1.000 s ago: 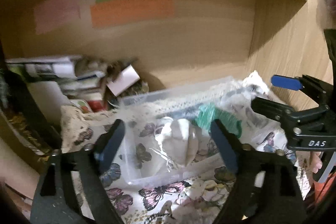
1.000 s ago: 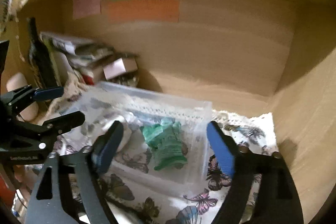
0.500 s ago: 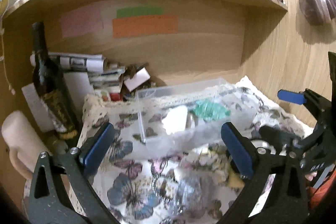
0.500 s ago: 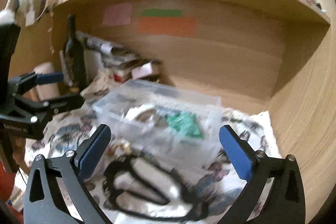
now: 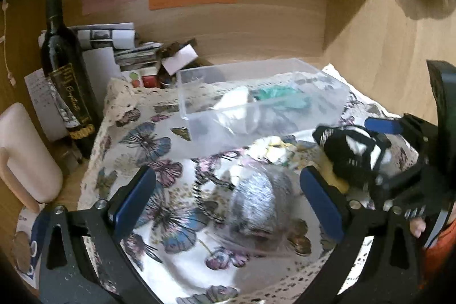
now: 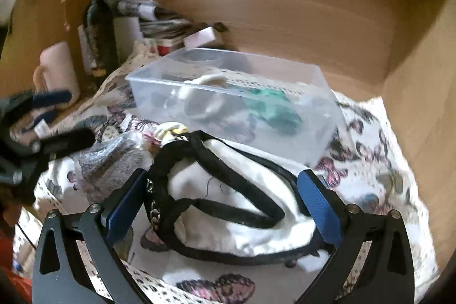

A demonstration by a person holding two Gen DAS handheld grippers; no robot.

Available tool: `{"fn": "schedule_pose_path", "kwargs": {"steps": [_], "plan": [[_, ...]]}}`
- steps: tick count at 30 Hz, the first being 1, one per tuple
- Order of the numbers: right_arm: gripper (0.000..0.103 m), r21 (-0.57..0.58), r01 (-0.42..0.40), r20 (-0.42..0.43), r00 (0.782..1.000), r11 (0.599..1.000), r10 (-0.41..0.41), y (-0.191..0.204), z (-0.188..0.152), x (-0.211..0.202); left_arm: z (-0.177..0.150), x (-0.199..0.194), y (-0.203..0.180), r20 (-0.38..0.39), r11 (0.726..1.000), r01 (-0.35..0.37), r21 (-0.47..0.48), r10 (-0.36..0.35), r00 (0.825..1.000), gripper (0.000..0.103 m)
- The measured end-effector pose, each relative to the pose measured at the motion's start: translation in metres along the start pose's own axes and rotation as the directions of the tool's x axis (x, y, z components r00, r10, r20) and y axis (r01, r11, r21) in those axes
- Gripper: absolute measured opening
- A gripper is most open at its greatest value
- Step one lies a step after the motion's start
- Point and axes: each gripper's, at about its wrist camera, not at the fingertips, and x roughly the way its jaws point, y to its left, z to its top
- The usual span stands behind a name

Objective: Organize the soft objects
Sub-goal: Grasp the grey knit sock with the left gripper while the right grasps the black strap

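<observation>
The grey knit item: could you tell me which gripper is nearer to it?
Left. The left gripper straddles the grey knit item; the right gripper is beside it, around the white garment.

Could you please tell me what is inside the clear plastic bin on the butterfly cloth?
Inside the clear plastic bin lie a white cloth item and a green soft item. Whether anything lies beneath them cannot be seen.
</observation>
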Motion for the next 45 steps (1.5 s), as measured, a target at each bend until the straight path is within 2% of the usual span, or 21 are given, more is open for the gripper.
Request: {"fn": "schedule_pose_path", "kwargs": {"steps": [5,7,11,14,15,16,17,18,21,22,24,25,28,32,38,45], "plan": [[0.103,0.082,0.006,0.008,1.0,0.997,-0.007,-0.022,-0.006,-0.012,-0.007,0.002,-0.013,-0.008,0.998,0.057,0.019,-0.057,0.998,0.1],[0.103,0.111,0.019,0.006,1.0,0.994,-0.02,-0.031,-0.009,-0.015,-0.009,0.006,-0.018,-0.025,0.997,0.066,0.034,-0.065,0.998,0.088],[0.103,0.153,0.018,0.003,1.0,0.988,-0.019,-0.044,-0.012,-0.018,-0.015,0.021,-0.021,-0.082,0.996,0.089,0.024,-0.087,0.993,0.077],[0.102,0.192,-0.007,0.003,1.0,0.981,0.007,-0.055,-0.014,-0.014,-0.018,0.032,-0.02,-0.122,0.994,0.107,0.007,-0.105,0.987,0.065],[0.096,0.199,-0.021,0.002,1.0,0.98,0.021,-0.056,-0.014,-0.013,-0.02,0.036,-0.02,-0.136,0.994,0.108,0.003,-0.107,0.985,0.06],[0.086,0.206,-0.047,0.003,0.999,0.977,0.047,-0.057,-0.013,-0.011,-0.021,0.038,-0.02,-0.141,0.994,0.107,0.002,-0.105,0.984,0.057],[0.081,0.212,-0.066,0.001,0.998,0.975,0.067,-0.058,-0.013,-0.01,-0.022,0.039,-0.019,-0.144,0.994,0.107,-0.001,-0.106,0.984,0.055],[0.071,0.213,-0.089,-0.003,0.996,0.973,0.092,-0.058,-0.012,-0.007,-0.022,0.04,-0.019,-0.146,0.993,0.114,-0.006,-0.113,0.983,0.053],[0.052,0.198,-0.1,-0.001,0.995,0.975,0.102,-0.053,-0.011,-0.005,-0.022,0.039,-0.017,-0.143,0.992,0.126,-0.014,-0.126,0.982,0.044],[0.042,0.191,-0.102,0.001,0.995,0.976,0.104,-0.052,-0.011,-0.005,-0.022,0.038,-0.017,-0.141,0.992,0.128,-0.013,-0.129,0.982,0.039],[0.024,0.18,-0.108,0.0,0.994,0.978,0.11,-0.048,-0.01,-0.005,-0.022,0.035,-0.016,-0.135,0.992,0.126,-0.01,-0.126,0.983,0.035],[0.021,0.176,-0.104,0.006,0.994,0.979,0.105,-0.049,-0.009,-0.006,-0.021,0.034,-0.016,-0.13,0.992,0.125,-0.008,-0.125,0.984,0.033],[0.016,0.15,-0.067,0.035,0.997,0.986,0.063,-0.045,-0.007,-0.015,-0.018,0.028,-0.016,-0.106,0.992,0.129,-0.009,-0.129,0.986,0.031],[0.015,0.128,-0.057,0.089,0.995,0.99,0.046,-0.044,0.001,-0.03,-0.009,0.016,-0.014,-0.063,0.991,0.13,-0.022,-0.131,0.989,0.031],[0.015,0.098,-0.049,0.178,0.984,0.994,0.031,-0.044,0.023,-0.053,0.013,-0.004,-0.012,0.023,0.992,0.128,-0.024,-0.127,0.992,0.031],[0.015,0.059,-0.042,0.251,0.968,0.997,0.026,-0.038,0.052,-0.058,0.046,-0.01,-0.002,0.113,0.994,0.102,-0.027,-0.098,0.989,0.031]]}}
